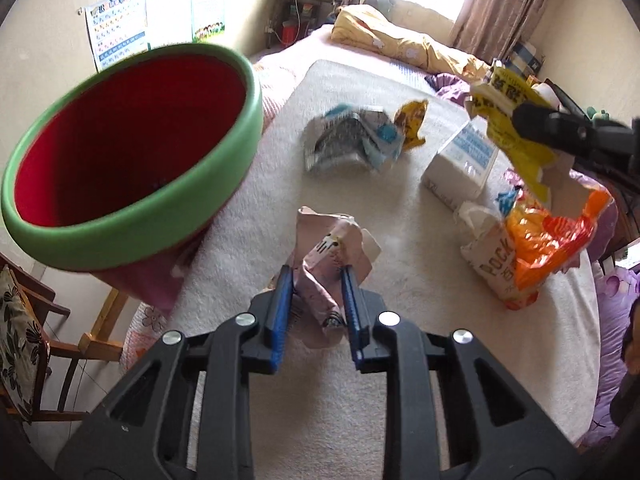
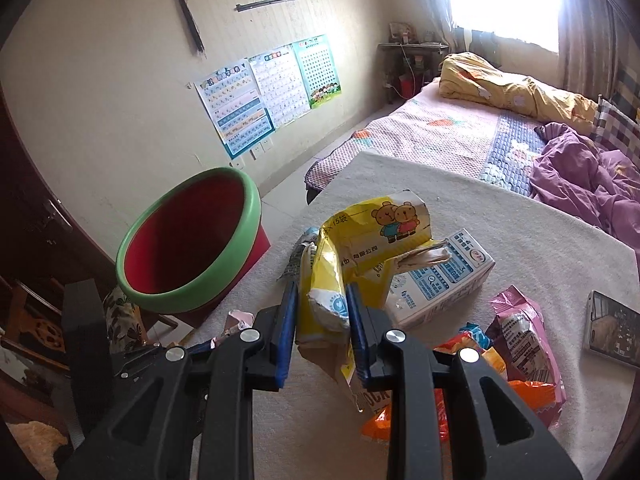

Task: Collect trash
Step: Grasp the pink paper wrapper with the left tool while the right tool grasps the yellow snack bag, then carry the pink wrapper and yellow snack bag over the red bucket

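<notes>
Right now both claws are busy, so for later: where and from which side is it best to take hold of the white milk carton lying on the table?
The carton lies flat on its broad face, torn spout end toward the bin. Probably best: come from above and close the claw across its two long side walls near the middle. They are flat and parallel; the crumpled spout would give way.

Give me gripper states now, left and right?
Left gripper: closed on the pink wrapper.
Right gripper: closed on the yellow bag.
</notes>
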Available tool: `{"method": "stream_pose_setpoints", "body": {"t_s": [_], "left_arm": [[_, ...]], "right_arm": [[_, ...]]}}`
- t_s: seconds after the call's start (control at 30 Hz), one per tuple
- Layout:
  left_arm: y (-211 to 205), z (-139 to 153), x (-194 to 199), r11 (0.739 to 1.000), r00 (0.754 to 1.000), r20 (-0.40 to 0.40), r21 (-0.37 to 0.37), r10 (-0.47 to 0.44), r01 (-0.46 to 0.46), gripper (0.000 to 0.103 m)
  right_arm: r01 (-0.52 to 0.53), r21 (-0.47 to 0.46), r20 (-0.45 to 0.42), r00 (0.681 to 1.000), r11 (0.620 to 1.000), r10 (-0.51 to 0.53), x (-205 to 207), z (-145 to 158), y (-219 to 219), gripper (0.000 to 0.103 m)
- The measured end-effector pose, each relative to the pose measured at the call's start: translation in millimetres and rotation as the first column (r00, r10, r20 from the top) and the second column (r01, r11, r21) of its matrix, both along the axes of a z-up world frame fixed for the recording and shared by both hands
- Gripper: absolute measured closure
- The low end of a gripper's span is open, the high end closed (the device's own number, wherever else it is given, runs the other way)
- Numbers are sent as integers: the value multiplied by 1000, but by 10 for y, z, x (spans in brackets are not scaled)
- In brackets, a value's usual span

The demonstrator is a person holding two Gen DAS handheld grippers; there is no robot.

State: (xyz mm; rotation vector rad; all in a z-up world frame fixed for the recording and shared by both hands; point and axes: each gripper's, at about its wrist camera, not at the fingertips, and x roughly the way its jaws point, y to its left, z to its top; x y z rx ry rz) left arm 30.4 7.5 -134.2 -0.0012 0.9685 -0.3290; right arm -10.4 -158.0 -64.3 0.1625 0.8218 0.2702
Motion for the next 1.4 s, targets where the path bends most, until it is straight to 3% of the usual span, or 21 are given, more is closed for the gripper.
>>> {"method": "stream_pose_setpoints", "body": {"t_s": [0.27,0.47,1.2,1.4], "left_arm": [[98,355,67,1000,992,125,-21,4,-1,79],[211,587,218,1000,985,174,-27,15,-11,79],[709,639,523,1000,982,188,-17,-2,6,79],[838,628,583,1000,982,187,-11,-5,7,79]], "right_arm": [[6,4,42,999,1000,-6,-73,130,113,78],[19,13,41,999,1000,-20,-50,139,201,78],[34,18,39,999,999,-35,126,139,577,78],[33,19,36,999,999,-34,240,139,857,78]]}}
